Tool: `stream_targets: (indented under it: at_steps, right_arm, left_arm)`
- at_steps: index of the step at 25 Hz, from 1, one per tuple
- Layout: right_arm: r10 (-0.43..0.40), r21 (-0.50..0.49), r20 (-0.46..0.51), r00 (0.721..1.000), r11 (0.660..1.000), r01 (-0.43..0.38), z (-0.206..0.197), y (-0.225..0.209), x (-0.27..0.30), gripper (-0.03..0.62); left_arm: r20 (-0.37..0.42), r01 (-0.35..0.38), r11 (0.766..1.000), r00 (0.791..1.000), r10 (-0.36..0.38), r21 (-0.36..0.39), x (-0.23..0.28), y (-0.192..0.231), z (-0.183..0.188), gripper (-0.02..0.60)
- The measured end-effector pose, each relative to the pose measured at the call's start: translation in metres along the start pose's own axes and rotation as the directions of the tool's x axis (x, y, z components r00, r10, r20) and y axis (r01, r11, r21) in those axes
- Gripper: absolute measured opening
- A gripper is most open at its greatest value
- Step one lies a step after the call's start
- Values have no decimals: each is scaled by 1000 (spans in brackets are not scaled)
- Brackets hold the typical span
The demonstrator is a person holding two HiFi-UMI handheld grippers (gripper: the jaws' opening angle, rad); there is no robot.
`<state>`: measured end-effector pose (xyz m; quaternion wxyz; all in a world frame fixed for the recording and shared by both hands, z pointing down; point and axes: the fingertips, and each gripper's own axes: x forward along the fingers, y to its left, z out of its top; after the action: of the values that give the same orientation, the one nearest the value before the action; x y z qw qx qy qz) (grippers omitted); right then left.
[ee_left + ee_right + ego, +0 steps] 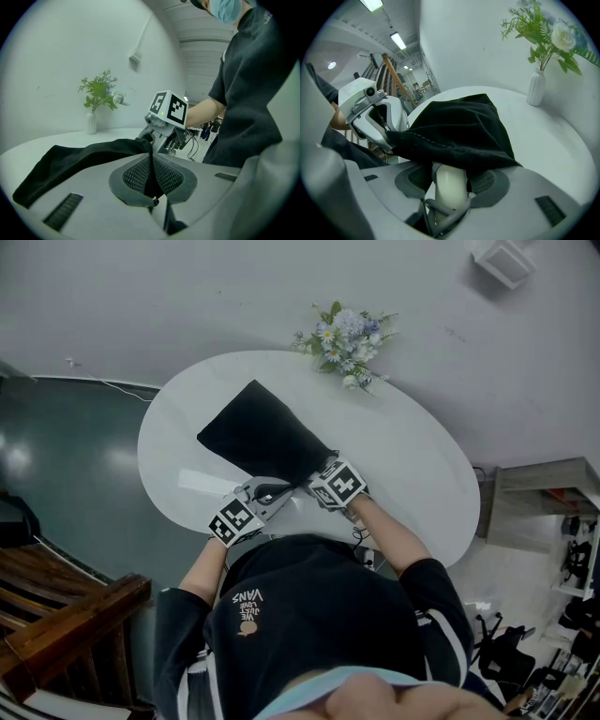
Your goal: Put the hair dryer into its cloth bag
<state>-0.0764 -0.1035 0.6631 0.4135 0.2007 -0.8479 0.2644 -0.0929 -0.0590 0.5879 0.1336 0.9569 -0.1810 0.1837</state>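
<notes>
Both shut: left gripper (pixel 151 177) pinches the bag (pixel 70 159), right gripper (pixel 451 180) clamps the hair dryer (pixel 449 193); thin cloth could slip free.

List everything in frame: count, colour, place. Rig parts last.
table: 1, white, oval, centre of the head view
cloth bag: 1, black, lying on the table, its mouth towards the person
hair dryer: 1, white, only its handle shows, at the bag's mouth; the rest is under the cloth
vase of flowers: 1, white vase with green and pale blooms, far edge of the table
wall box: 1, white, upper right on the wall
wooden railing: 1, brown, lower left on the floor
left gripper: 1, grey, shut on the bag's edge
right gripper: 1, grey, shut on the hair dryer's handle
person's shirt: 1, black, bottom of the head view
</notes>
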Motion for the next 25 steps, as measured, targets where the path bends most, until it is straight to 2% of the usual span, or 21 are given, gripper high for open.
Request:
stream_targets:
  at_steps: [5, 7, 11, 13, 20, 25]
  right_arm:
    - [28, 18, 23, 999, 999, -29, 8, 5, 8, 230]
    - [54, 26, 44, 998, 998, -55, 12, 8, 10, 229]
    - [94, 33, 89, 992, 995, -98, 20, 16, 14, 229]
    - [102, 22, 98, 990, 994, -105, 23, 20, 18, 230]
    - [140, -10, 67, 988, 990, -140, 28, 29, 33, 229]
    - [154, -37, 41, 987, 988, -153, 38, 34, 48, 230]
  left_arm:
    - [23, 48, 999, 999, -48, -14, -2, -6, 0, 34]
    - [42, 90, 995, 995, -89, -31, -5, -9, 2, 34]
    - [87, 239, 970, 968, -235, -42, -11, -27, 6, 34]
    - [92, 279, 959, 957, -275, -37, -11, -30, 4, 34]
    - [131, 312, 949, 944, -303, -54, -19, -29, 5, 34]
    - [155, 306, 949, 944, -292, -74, -28, -24, 3, 34]
